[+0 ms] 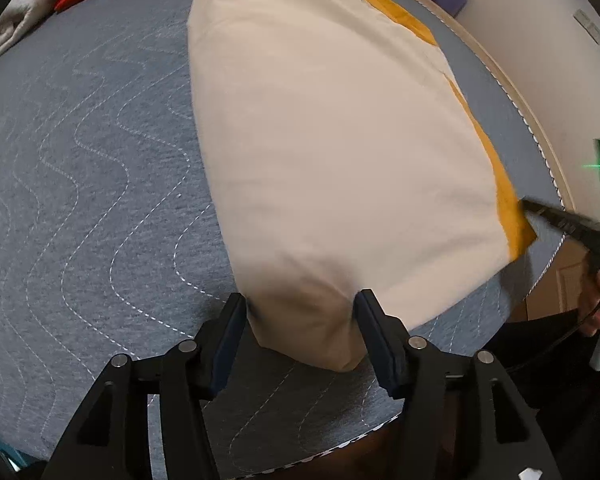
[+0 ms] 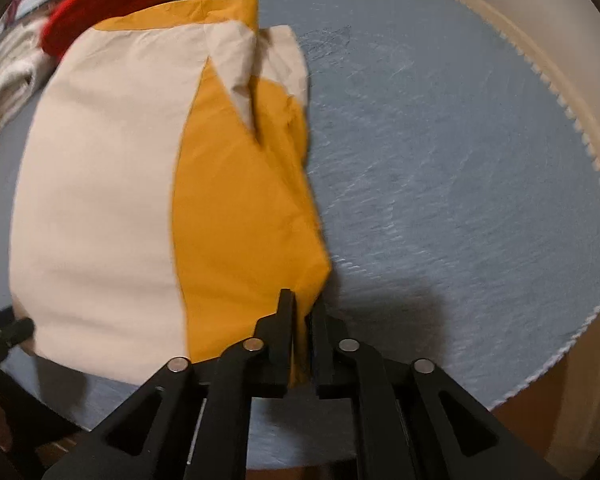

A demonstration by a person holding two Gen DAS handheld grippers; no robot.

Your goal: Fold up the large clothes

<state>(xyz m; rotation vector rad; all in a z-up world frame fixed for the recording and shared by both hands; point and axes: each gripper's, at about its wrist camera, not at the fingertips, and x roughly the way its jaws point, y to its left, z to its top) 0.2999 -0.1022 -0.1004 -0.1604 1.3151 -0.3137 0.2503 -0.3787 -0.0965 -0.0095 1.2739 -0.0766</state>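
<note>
The right gripper [image 2: 302,312] pinches the garment's [image 2: 100,200] orange corner; the left gripper's [image 1: 300,300] 2 fingers gape wide around the cream end. Close before lifting together.

Your left wrist camera looks close along its jaws over the cream and yellow garment [image 1: 340,152]; your right camera views this same garment [image 2: 148,184] from its other corner.
</note>
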